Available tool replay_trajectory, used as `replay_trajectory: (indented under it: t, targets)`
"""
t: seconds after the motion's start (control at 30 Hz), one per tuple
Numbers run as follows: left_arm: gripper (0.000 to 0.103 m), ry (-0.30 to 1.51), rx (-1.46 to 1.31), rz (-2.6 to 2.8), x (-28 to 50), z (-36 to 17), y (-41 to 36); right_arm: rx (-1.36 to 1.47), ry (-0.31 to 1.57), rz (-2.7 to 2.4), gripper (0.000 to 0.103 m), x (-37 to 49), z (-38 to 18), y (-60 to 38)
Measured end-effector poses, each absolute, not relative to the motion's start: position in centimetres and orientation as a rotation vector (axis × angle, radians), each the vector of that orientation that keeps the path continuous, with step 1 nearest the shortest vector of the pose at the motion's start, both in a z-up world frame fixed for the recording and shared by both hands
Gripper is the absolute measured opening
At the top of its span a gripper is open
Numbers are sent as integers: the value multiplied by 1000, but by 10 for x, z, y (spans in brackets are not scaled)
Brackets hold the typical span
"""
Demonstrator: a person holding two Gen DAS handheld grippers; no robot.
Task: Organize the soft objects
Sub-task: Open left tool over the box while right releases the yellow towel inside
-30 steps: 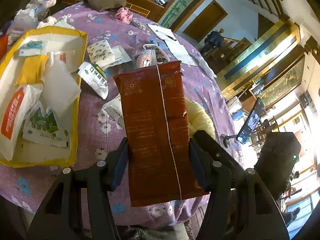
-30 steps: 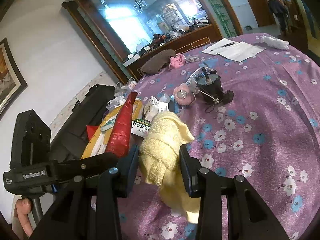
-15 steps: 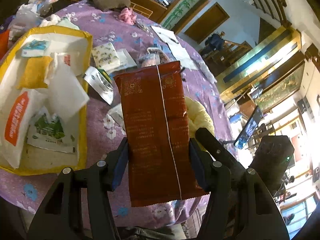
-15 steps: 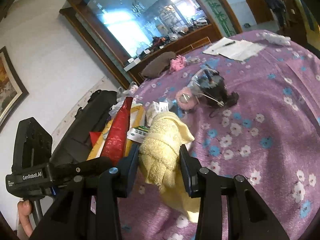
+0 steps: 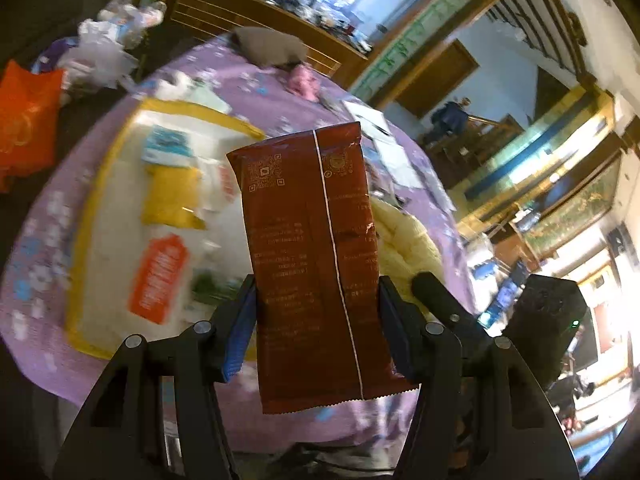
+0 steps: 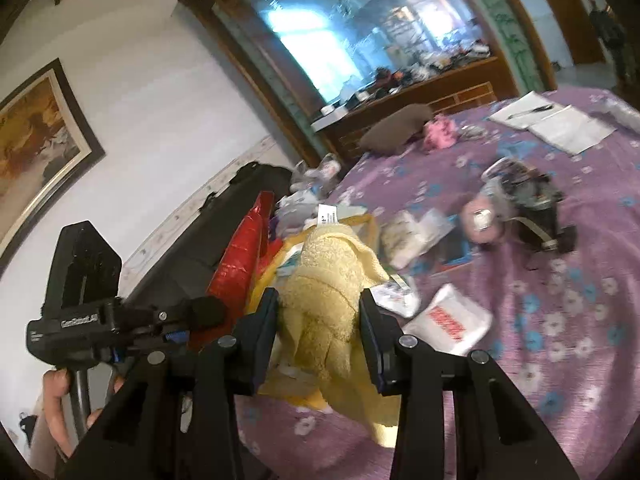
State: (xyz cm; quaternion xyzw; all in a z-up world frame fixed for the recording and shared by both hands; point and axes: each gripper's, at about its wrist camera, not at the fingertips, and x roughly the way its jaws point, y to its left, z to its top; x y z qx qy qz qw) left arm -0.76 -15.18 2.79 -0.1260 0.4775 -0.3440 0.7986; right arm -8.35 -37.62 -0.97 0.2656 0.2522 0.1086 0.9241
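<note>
My left gripper is shut on a dark red soft packet and holds it upright above the table, over the near right corner of a yellow-rimmed tray. The tray holds several soft packs, among them a yellow one. My right gripper is shut on a pale yellow towel, which hangs below the jaws. The towel also shows just right of the red packet in the left wrist view. The left gripper's body and the red packet show at the left of the right wrist view.
The round table has a purple flowered cloth. On it lie white tissue packs, a dark device with cables, papers with a pen, a pink cloth and a brown cushion. Bags lie beyond the table's left edge.
Both grippers have risen and swung left, toward the tray, still holding the red packet and the towel. The tray now lies right behind the packet.
</note>
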Motion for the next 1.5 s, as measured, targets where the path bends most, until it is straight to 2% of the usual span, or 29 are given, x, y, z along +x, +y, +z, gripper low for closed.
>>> replay_trajectory:
  t: [0.17, 0.6, 0.97, 1.03, 1.07, 1.1, 1.2, 1.3, 1.37, 1.4, 1.43, 1.5]
  targets:
    - [58, 1051, -263, -650, 32, 16, -131, 574, 570, 267, 39, -37, -14, -364]
    - [58, 1097, -119, -567, 134, -10, -139, 657, 690, 225, 39, 78, -45, -351]
    - [58, 1100, -111, -600, 150, -34, -128, 594, 779, 185, 41, 108, -65, -332]
    - [58, 1100, -154, -639, 147, -34, -125, 575, 779, 165, 49, 109, -64, -330]
    - [58, 1103, -181, -661, 145, -34, -124, 570, 782, 165, 60, 109, -63, -329]
    - [59, 1104, -201, -682, 144, -34, -124, 563, 781, 166, 67, 108, -62, -329]
    - [59, 1125, -279, -742, 135, -35, -127, 529, 727, 150, 75, 93, -51, -332]
    - [60, 1090, -330, -754, 119, -29, -134, 509, 661, 166, 75, 63, -36, -338]
    - [71, 1023, -376, -782, 103, -22, -139, 490, 626, 185, 75, 35, -29, -347]
    - [84, 1002, -418, -802, 93, -20, -143, 495, 622, 209, 75, 21, -30, -355]
    - [88, 999, -449, -810, 86, -20, -147, 505, 626, 227, 75, 14, -32, -360]
    - [88, 1016, -487, -840, 73, -21, -160, 541, 644, 239, 75, -9, -40, -382]
